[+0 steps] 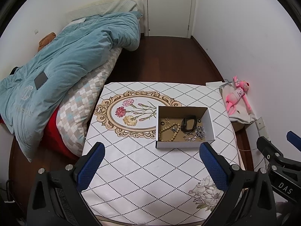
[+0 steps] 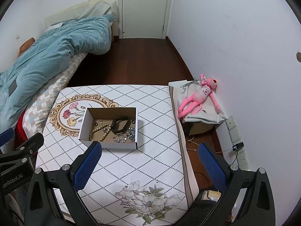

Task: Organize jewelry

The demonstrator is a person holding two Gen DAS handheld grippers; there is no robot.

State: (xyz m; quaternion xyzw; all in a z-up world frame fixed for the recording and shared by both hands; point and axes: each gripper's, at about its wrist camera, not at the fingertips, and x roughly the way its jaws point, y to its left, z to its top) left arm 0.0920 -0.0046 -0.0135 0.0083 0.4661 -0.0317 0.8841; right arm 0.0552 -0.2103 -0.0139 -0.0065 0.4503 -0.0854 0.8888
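An open white cardboard box [image 1: 209,124] [image 2: 83,128] stands on the patterned table [image 1: 135,169] [image 2: 150,150]. Inside lie a wooden bead bracelet [image 1: 168,131] [image 2: 98,131], a black band [image 1: 188,125] [image 2: 120,125], a silver chain [image 1: 199,131] [image 2: 131,132] and small pieces. My left gripper [image 1: 152,150] is open and empty, held above the table in front of the box. My right gripper [image 2: 149,149] is open and empty, to the right of the box's front; it also shows at the left wrist view's right edge [image 1: 272,146].
A bed with a teal quilt [image 1: 62,60] [image 2: 47,47] lies left of the table. A pink plush toy [image 1: 238,98] [image 2: 199,98] lies on grey cloth over a box at the right wall. Sockets and cables [image 2: 238,146] run along that wall. A white door [image 1: 169,7] is at the back.
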